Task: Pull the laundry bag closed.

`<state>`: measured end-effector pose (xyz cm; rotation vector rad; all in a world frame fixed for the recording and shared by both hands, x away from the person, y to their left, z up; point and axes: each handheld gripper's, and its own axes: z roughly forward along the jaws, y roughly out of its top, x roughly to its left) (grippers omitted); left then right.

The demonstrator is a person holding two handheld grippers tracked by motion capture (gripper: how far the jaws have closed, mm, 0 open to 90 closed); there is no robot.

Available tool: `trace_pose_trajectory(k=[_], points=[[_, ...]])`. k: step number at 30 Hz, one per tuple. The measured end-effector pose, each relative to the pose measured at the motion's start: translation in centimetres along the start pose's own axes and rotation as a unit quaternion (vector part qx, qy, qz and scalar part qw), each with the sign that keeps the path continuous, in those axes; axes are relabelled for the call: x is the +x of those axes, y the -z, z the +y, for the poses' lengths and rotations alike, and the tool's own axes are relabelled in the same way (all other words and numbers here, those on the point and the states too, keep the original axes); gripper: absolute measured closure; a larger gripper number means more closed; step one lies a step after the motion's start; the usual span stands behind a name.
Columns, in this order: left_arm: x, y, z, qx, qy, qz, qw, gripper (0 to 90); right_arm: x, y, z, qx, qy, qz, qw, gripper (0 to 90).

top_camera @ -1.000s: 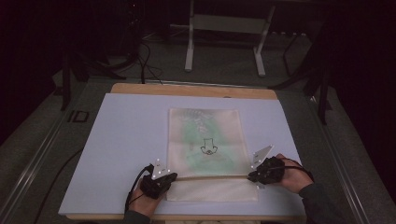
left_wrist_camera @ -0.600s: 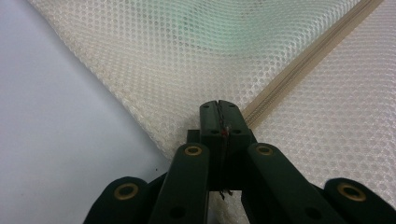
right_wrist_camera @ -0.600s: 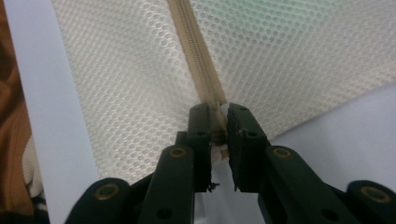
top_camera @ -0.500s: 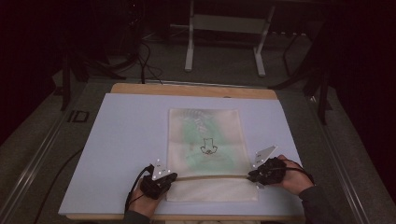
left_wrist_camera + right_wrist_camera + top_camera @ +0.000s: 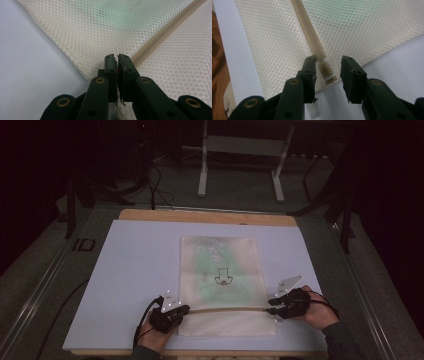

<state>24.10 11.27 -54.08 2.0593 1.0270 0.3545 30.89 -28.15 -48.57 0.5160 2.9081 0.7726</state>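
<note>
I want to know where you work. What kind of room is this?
Probably a workshop or lab, not a home: a white-topped wooden table holding a cream mesh zip bag, grey floor with loose black cables, and a white metal desk frame standing in the dark behind.

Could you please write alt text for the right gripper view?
The right hand-held gripper has open jaws on either side of a beige zipper pull, not pressing it. The zipper runs away across a cream mesh laundry bag lying on a white table surface.
</note>
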Motion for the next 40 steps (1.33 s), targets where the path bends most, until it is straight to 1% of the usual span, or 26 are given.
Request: trace_pose_trajectory(k=[5,6,8,12,14,17,18,19,20,21,22,23,24,25,26,27,29,30,31,33,34,36,37,38,39,40], points=[[0.0,0.0,0.0,0.0,0.001,0.0,1.0,85.2,-0.1,-0.1,-0.1,-0.008,-0.009,-0.003,0.9999,63.1],[0.0,0.0,0.0,-0.001,0.001,0.001,1.0,85.2,-0.2,-0.1,-0.1,-0.011,-0.015,-0.007,0.9998,62.9],[0.0,0.0,0.0,-0.001,0.002,0.001,1.0,85.1,-0.2,-0.1,-0.1,-0.015,-0.019,-0.009,0.9997,62.4],[0.0,0.0,0.0,-0.002,0.002,0.001,1.0,84.9,-0.2,0.0,-0.2,-0.019,-0.023,-0.013,0.9995,61.6],[0.0,0.0,0.0,-0.002,0.003,0.0,1.0,84.8,-0.3,0.3,-0.5,-0.03,-0.032,-0.018,0.9989,60.5],[0.1,0.1,0.0,-0.003,0.004,-0.001,1.0,84.6,-0.4,0.4,-0.7,-0.035,-0.037,-0.02,0.9985,60.1],[0.1,0.1,0.0,-0.003,0.002,0.0,1.0,84.6,-0.5,0.5,-0.9,-0.041,-0.043,-0.025,0.9979,59.3],[0.1,0.1,0.0,-0.003,0.002,0.0,1.0,84.6,-0.5,0.5,-0.9,-0.041,-0.043,-0.025,0.9979,59.3],[0.1,0.1,0.1,-0.003,0.003,0.0,1.0,84.6,-0.6,0.7,-1.2,-0.05,-0.048,-0.027,0.9973,57.5],[0.0,0.1,0.1,-0.003,0.004,0.0,1.0,84.6,-0.6,0.7,-1.2,-0.05,-0.048,-0.027,0.9973,57.5],[0.1,0.2,0.0,-0.004,0.004,0.001,1.0,84.4,-0.8,0.9,-1.4,-0.063,-0.058,-0.031,0.9959,56.9],[0.1,0.2,0.0,-0.004,0.004,0.001,1.0,84.4,-0.8,0.9,-1.4,-0.063,-0.058,-0.031,0.9959,56.9],[0.1,0.2,0.0,-0.003,0.002,0.001,1.0,84.4,-0.9,1.1,-1.7,-0.074,-0.066,-0.033,0.9946,56.6],[0.1,0.2,0.0,-0.004,0.002,0.001,1.0,84.4,-0.9,1.1,-1.7,-0.074,-0.066,-0.033,0.9946,56.6],[0.1,0.2,0.0,-0.005,0.004,0.002,1.0,84.4,-1.0,1.2,-2.0,-0.079,-0.076,-0.042,0.9931,56.1],[0.1,0.2,0.0,-0.005,0.004,0.002,1.0,84.4,-1.0,1.2,-2.0,-0.079,-0.076,-0.042,0.9931,56.1],[0.1,0.3,0.1,-0.006,0.005,0.002,1.0,84.1,-1.1,1.3,-2.3,-0.077,-0.08,-0.049,0.9926,55.7],[0.2,0.3,0.1,-0.004,0.006,0.002,1.0,84.1,-1.1,1.3,-2.6,-0.078,-0.087,-0.055,0.9916,55.3],[0.2,0.3,0.1,-0.005,0.008,0.002,1.0,84.1,-1.1,1.3,-2.6,-0.078,-0.087,-0.055,0.9916,55.3],[0.3,0.4,0.1,-0.005,0.011,0.003,0.9999,84.1,-1.2,1.4,-2.9,-0.085,-0.096,-0.056,0.9902,54.9],[0.3,0.4,0.1,-0.006,0.011,0.005,0.9999,83.3,-1.2,1.4,-3.2,-0.085,-0.1,-0.059,0.9895,54.5],[0.5,0.6,0.2,-0.009,0.013,0.011,0.9998,82.7,-1.2,1.3,-3.3,-0.087,-0.102,-0.061,0.9891,54.1],[0.5,0.6,0.2,-0.01,0.014,0.014,0.9998,81.8,-1.3,1.3,-3.5,-0.09,-0.107,-0.065,0.9881,53.4],[0.8,0.9,0.2,-0.013,0.018,0.029,0.9993,78.6,-1.5,1.2,-3.8,-0.092,-0.116,-0.073,0.9863,52.0],[0.8,0.9,0.2,-0.013,0.018,0.029,0.9993,75.4,-1.5,1.2,-3.8,-0.092,-0.116,-0.073,0.9863,52.0],[1.1,1.1,0.2,-0.015,0.024,0.036,0.9989,75.4,-1.6,1.1,-4.0,-0.094,-0.121,-0.08,0.985,49.9]])
